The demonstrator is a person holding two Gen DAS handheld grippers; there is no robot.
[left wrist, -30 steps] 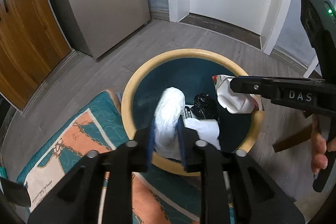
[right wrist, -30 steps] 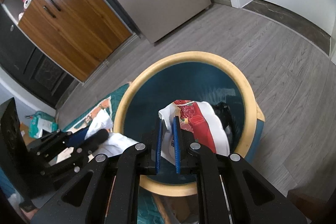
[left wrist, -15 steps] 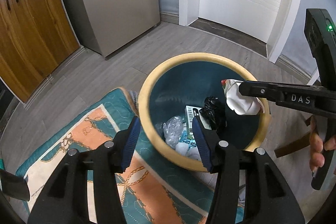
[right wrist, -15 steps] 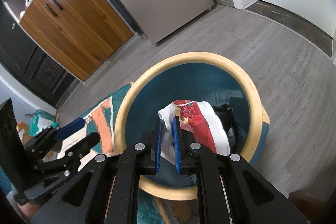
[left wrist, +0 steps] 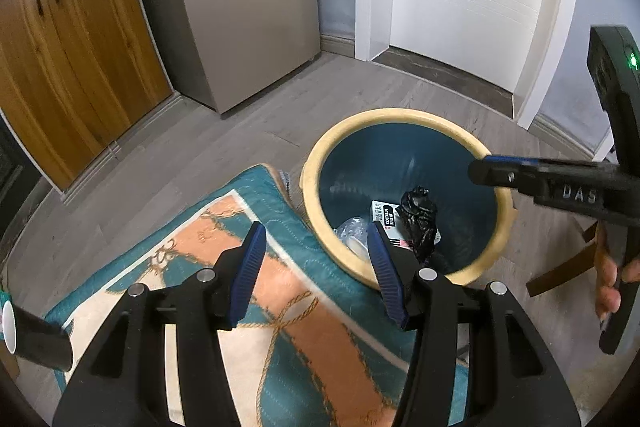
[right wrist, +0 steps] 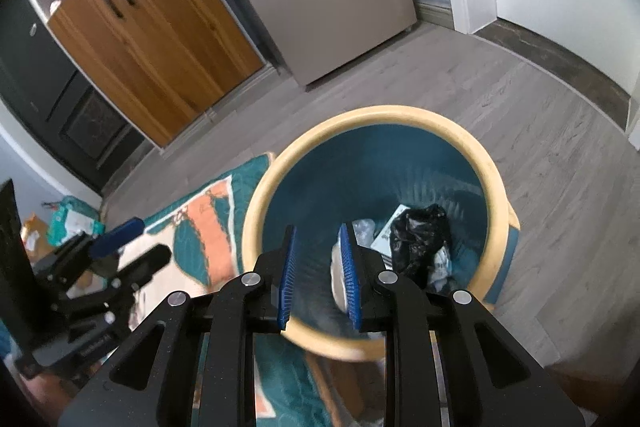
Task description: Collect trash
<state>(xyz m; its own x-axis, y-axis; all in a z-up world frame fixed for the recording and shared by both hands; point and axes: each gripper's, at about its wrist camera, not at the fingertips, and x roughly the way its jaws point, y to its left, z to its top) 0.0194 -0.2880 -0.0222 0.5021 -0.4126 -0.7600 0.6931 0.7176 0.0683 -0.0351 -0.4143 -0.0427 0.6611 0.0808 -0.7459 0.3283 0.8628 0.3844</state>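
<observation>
**Releasing Trash Into the Bin**

Both grippers hang above the round teal plastic bin with a cream rim (left wrist: 404, 115), which stands on the grey wood floor beside a teal-and-orange rug (left wrist: 280, 307). The left gripper (left wrist: 316, 267) is half open and empty. The right gripper (right wrist: 318, 275) has just been opening, with nothing between its fingers.

Collected trash lies at the bin bottom: a crumpled black plastic bag (right wrist: 418, 239) and a flat white printed carton (left wrist: 386, 217), long axis pointing toward the far rim.

Risk: the bin looks light; a finger clipping the rim could tip it over.
</observation>
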